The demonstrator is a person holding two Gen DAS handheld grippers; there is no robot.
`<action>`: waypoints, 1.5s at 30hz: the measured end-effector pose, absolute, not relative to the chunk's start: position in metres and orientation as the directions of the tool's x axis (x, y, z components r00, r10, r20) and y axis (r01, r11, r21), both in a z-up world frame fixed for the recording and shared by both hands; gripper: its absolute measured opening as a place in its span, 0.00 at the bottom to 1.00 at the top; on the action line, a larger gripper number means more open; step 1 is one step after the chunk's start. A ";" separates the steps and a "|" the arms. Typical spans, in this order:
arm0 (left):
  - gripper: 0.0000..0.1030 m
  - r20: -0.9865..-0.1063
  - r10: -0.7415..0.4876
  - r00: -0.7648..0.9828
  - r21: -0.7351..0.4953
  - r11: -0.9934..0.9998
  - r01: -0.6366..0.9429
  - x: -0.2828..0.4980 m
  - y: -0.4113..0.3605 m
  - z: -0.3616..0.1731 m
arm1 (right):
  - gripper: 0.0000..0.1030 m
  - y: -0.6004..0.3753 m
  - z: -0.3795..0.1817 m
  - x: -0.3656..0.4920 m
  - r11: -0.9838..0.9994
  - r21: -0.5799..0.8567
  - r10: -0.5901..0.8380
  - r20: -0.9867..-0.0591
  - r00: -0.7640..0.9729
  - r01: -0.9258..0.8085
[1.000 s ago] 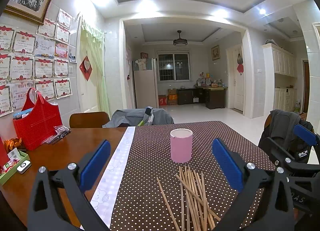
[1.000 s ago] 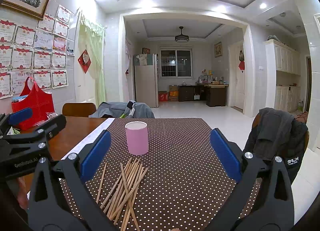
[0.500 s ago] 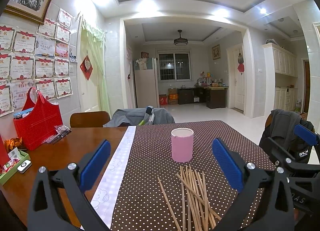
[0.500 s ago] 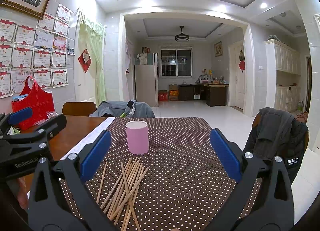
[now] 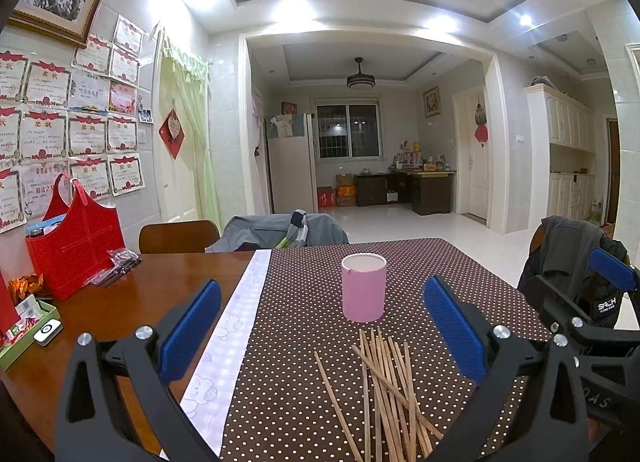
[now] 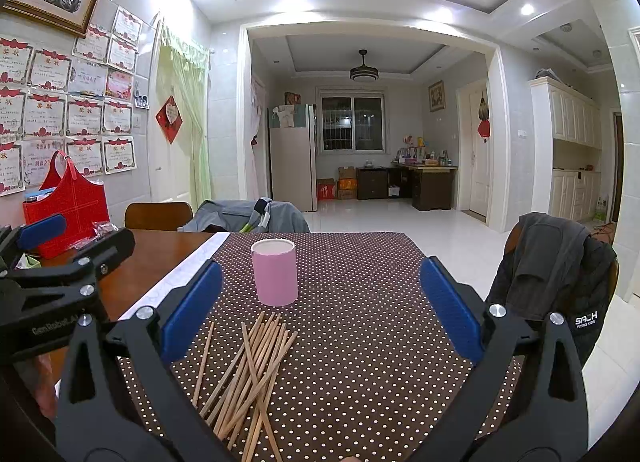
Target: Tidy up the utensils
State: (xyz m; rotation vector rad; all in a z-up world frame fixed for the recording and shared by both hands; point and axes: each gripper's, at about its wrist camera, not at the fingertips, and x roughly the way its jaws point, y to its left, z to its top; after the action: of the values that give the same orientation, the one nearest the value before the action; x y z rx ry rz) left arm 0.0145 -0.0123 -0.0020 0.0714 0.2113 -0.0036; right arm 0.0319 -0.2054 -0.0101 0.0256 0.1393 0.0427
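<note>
Several wooden chopsticks [image 5: 384, 390] [image 6: 248, 370] lie in a loose pile on the brown polka-dot tablecloth [image 5: 304, 382] [image 6: 368, 326]. Just behind the pile stands a pink cylindrical cup [image 5: 363, 287] [image 6: 275, 271], upright, its inside hidden. My left gripper [image 5: 320, 330] hovers open above the near end of the cloth, with the pile between its blue pads and toward the right one. My right gripper [image 6: 320, 318] is open too, holding nothing, with the pile lying toward its left pad. Each gripper shows at the edge of the other's view.
A red bag [image 5: 74, 250] stands on the bare wooden table [image 5: 100, 314] at the left, near a green tray [image 5: 20, 342] and a small white device [image 5: 48, 331]. Chairs with draped jackets [image 5: 280, 232] [image 6: 556, 282] stand behind and at the right.
Both views have crept very slightly; the cup and chopsticks lie as before. Both grippers stay open.
</note>
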 end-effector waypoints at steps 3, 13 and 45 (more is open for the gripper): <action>0.96 -0.210 0.004 0.978 0.071 0.997 0.011 0.015 -0.012 -0.002 | 0.94 -0.205 -0.010 0.032 0.999 0.030 0.045 -0.141 0.989 -0.041; 0.96 -0.212 0.003 0.977 0.070 0.997 0.012 0.015 -0.012 -0.002 | 0.94 -0.205 -0.010 0.030 0.999 0.031 0.045 -0.146 0.988 -0.041; 0.96 -0.398 -0.012 0.917 0.052 0.998 0.036 0.061 0.001 -0.025 | 0.94 -0.200 -0.005 0.058 0.997 0.060 0.061 -0.250 0.966 -0.047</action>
State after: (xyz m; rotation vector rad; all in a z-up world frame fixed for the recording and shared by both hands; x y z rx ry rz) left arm 0.0614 0.0015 -0.0248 0.0585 0.4084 -0.0248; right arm 0.0584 -0.1995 -0.0055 0.0535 0.2544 0.0545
